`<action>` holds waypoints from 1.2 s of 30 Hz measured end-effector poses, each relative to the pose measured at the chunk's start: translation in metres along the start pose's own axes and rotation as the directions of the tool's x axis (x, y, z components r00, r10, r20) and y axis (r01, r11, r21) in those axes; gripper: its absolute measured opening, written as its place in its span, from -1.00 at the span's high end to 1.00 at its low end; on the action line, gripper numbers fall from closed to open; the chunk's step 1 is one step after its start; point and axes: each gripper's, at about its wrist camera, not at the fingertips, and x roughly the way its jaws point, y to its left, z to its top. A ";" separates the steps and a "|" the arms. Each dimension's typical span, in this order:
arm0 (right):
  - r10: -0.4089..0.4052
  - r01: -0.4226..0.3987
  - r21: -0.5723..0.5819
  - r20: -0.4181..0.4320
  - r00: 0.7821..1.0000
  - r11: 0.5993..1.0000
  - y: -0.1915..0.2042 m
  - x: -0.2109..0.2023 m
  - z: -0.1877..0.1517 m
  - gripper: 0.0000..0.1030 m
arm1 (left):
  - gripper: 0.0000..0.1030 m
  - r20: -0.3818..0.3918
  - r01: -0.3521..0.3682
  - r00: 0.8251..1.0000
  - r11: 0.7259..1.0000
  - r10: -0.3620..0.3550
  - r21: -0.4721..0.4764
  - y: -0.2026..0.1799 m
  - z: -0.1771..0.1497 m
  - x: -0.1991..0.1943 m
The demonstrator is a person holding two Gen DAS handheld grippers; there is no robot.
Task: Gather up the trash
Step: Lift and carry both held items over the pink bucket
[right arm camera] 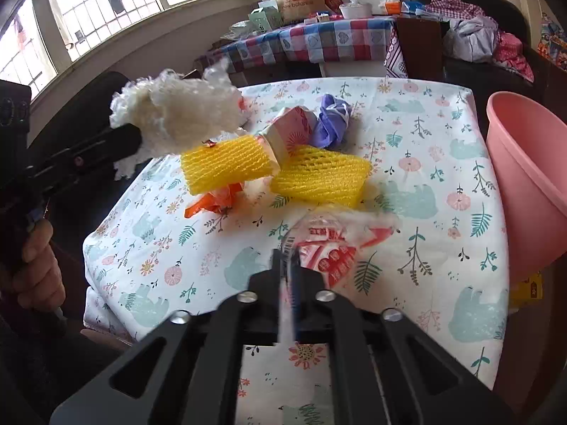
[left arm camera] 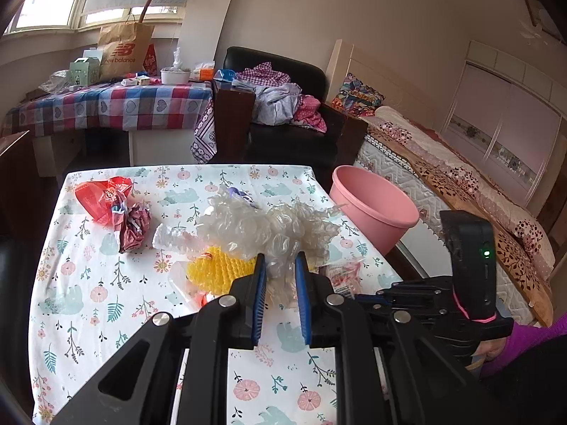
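A table draped in a white cloth printed with flowers, leaves and pale blue bears [left arm camera: 106, 283] is seen spread with household trash, in a bedroom where a quilted bed [left arm camera: 443, 163] and a black armchair heaped with clothes [left arm camera: 283, 106] are seen beyond it. A round pink plastic basin [left arm camera: 372, 205] is seen just off the table's far right corner, tilted toward the table.

A crumpled wad of clear, whitish plastic film [left arm camera: 269, 226] is held clear of the cloth, gripped between the blue pads of the left gripper [left arm camera: 280, 272]; from the right wrist view the wad is seen lifted over the table's left edge. The left handle is grasped by a hand [right arm camera: 35, 265].

Two yellow foam-net fruit sleeves [right arm camera: 319, 177] are laid side by side near the middle of the table, one resting on a crushed white and red carton [right arm camera: 290, 131]. A crumpled purple plastic bag [right arm camera: 333, 120] is seen touching the carton on its far side. A scrunched orange wrapper [right arm camera: 216, 198] is tucked under the left sleeve. On the far left of the table, a red plastic bag [left arm camera: 102, 194] and a dark red crumpled paper ball [left arm camera: 134, 223] are left touching one another.

A clear plastic bag printed with red characters [right arm camera: 333, 248] is pinched at its near edge by the closed jaws of the right gripper [right arm camera: 287, 258], while the rest of the bag is spread on the cloth, nearest the camera.
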 end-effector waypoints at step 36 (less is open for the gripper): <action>-0.470 0.386 0.296 0.310 0.827 0.874 -0.162 -0.094 0.050 0.94 | 0.71 -0.024 0.163 0.987 0.978 -0.161 0.130 -0.153 0.099 0.198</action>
